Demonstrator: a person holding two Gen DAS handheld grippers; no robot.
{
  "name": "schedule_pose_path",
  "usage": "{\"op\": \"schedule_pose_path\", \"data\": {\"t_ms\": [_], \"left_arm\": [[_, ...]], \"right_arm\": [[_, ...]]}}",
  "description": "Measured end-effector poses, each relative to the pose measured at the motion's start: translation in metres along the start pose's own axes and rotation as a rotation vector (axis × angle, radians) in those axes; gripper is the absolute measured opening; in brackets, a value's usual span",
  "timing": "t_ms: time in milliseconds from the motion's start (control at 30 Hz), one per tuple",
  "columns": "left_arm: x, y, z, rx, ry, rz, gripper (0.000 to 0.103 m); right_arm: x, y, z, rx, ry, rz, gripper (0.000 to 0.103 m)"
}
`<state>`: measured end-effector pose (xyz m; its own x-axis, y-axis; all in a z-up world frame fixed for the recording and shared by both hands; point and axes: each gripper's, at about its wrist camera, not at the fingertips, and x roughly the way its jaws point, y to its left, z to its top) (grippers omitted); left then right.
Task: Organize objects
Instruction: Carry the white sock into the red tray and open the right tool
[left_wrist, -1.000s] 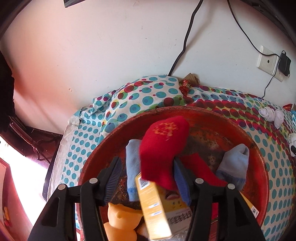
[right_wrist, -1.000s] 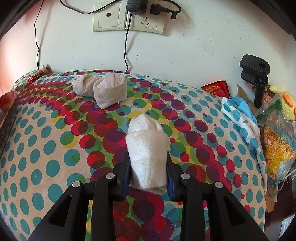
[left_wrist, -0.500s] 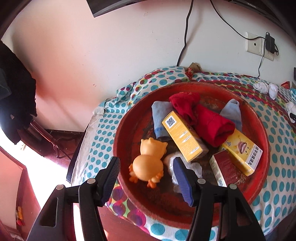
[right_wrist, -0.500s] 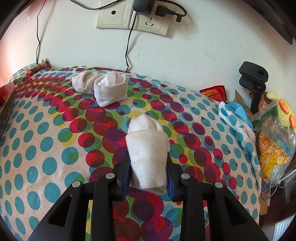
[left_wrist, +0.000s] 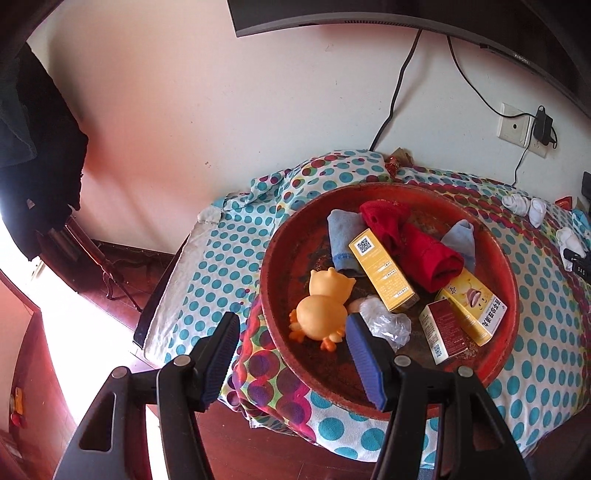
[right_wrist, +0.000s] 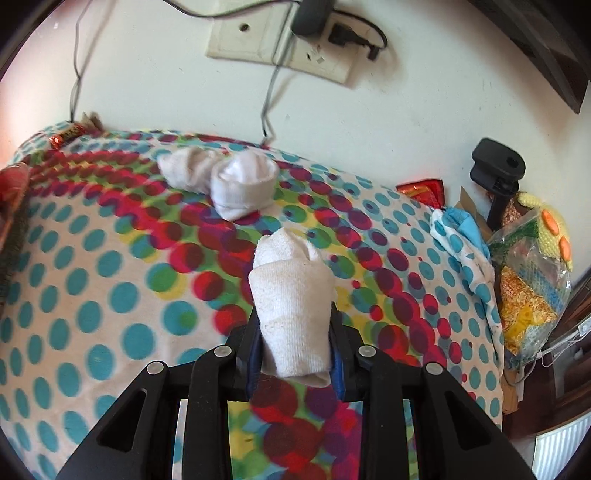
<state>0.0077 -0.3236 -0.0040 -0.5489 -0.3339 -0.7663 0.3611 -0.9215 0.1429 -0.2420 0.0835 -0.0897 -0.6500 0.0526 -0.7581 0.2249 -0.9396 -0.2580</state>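
Note:
My left gripper (left_wrist: 291, 328) is open and empty, held above the near left rim of a red round tray (left_wrist: 502, 258). In the tray lie two red socks (left_wrist: 428, 251), two blue socks (left_wrist: 341, 236), a yellow box (left_wrist: 384, 273), a second yellow box (left_wrist: 474, 310), a dark red box (left_wrist: 441, 332), an orange rubber duck (left_wrist: 323, 306) and crumpled plastic (left_wrist: 386, 323). My right gripper (right_wrist: 295, 343) is shut on a rolled white sock (right_wrist: 291, 299), above the dotted cloth (right_wrist: 110, 295). Two more white sock rolls (right_wrist: 225, 177) lie near the wall.
The table's left edge drops to a dark wooden floor (left_wrist: 258, 443). Cables and a wall socket (right_wrist: 280, 40) hang behind the table. A black clamp (right_wrist: 496, 177), snack packets (right_wrist: 424, 192) and a plastic bag of things (right_wrist: 532, 266) crowd the right end.
My left gripper has let go of the red sock, which now lies in the tray, and has pulled back and up. My right gripper has stayed shut on the white sock and shifted slightly.

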Motion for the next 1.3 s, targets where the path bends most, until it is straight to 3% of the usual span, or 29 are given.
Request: {"op": "schedule_pose_path", "data": {"t_ms": [333, 700, 1000, 1300], "left_arm": [[-0.004, -0.004, -0.003, 0.005, 0.02, -0.019, 0.061], [-0.005, -0.001, -0.004, -0.009, 0.036, -0.031, 0.061], [-0.004, 0.009, -0.004, -0.033, 0.047, -0.027, 0.061], [0.001, 0.018, -0.005, -0.062, 0.069, -0.029, 0.061]], "right_arm": [[-0.075, 0.09, 0.017, -0.103, -0.11, 0.249, 0.027], [-0.139, 0.209, 0.03, -0.241, -0.154, 0.5, 0.027], [-0.15, 0.273, 0.032, -0.304, -0.148, 0.56, 0.028], [-0.136, 0.3, 0.03, -0.327, -0.135, 0.523, 0.029]]}}
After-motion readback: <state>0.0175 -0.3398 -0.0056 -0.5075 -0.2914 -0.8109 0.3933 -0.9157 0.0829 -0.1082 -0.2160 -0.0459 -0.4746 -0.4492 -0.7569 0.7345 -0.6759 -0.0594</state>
